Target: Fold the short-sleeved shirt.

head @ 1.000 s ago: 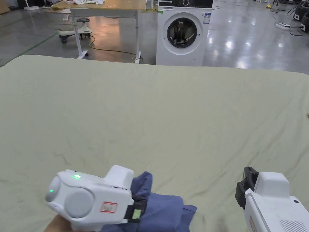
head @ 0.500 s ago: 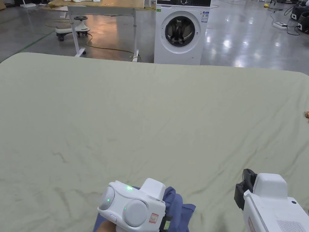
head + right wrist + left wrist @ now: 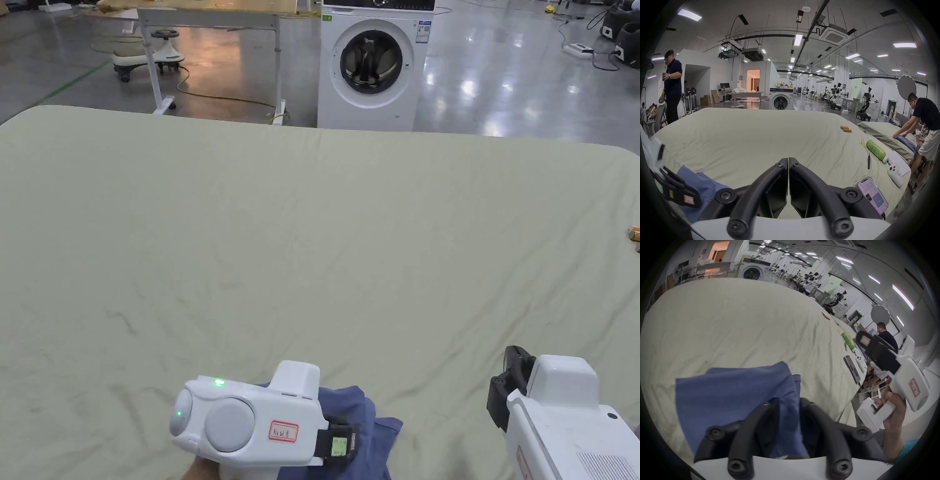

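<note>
The left tool (image 3: 789, 404) has its two jaws pressed onto a fold of the blue shirt (image 3: 734, 395), with the cloth bunched up between them and running down under the tool's body. In the head view the same tool (image 3: 337, 440) sits at the near edge of the surface (image 3: 312, 237), over the shirt (image 3: 359, 415), which lies as a compact folded bundle with a layered edge poking out toward the right tool. The right tool (image 3: 788, 160) is clenched on nothing, its jaws meeting tip to tip above bare cloth, well apart from the shirt (image 3: 705, 181), which lies to its left. In the head view only the back of the right tool's white body and a black part show, so its jaws cannot be judged there. Beyond the right tool, on the same pale green surface (image 3: 753, 138), a phone (image 3: 873, 194) lies nearest, then a white controller (image 3: 894, 173), a green bottle (image 3: 875, 150) on its side, and some small orange cylinders (image 3: 845, 128) farther out. Past the far edge of the surface stands a white washing machine (image 3: 372, 65), with a desk (image 3: 212, 12) to its left.
</note>
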Available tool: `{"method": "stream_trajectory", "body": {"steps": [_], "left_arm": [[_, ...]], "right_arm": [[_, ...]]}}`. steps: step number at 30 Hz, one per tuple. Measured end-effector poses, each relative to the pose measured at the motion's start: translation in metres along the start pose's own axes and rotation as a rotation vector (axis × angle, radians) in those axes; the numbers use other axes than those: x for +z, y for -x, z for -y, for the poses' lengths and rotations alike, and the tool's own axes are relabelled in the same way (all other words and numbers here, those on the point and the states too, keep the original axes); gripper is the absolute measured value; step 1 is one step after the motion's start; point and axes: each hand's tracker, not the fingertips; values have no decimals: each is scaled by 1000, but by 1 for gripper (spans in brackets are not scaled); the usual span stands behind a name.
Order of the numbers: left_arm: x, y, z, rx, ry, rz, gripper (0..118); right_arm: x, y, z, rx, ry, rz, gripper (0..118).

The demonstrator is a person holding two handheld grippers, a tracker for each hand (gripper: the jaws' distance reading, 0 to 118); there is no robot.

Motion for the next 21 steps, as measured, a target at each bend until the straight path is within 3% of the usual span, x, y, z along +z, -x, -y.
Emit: {"method": "stream_trajectory", "body": {"steps": [7,9,14,18,21], "left_arm": [[-49,11,32,62,46,71,16],[-49,11,33,57,36,56,10],[-33,12,24,45,24,76,10],[6,12,4,-24,-124,97,10],[47,18,-13,-101,-279,-8,8]], "right_arm": [[-1,0,1,-1,2,1,0],[-1,0,1,-2,3,1,0],[-2,2,-1,-8,-7,-4,0],[-3,6,-7,-18,-38,-6,0],[-7,11,-13,-16,-64,-11,0]]}}
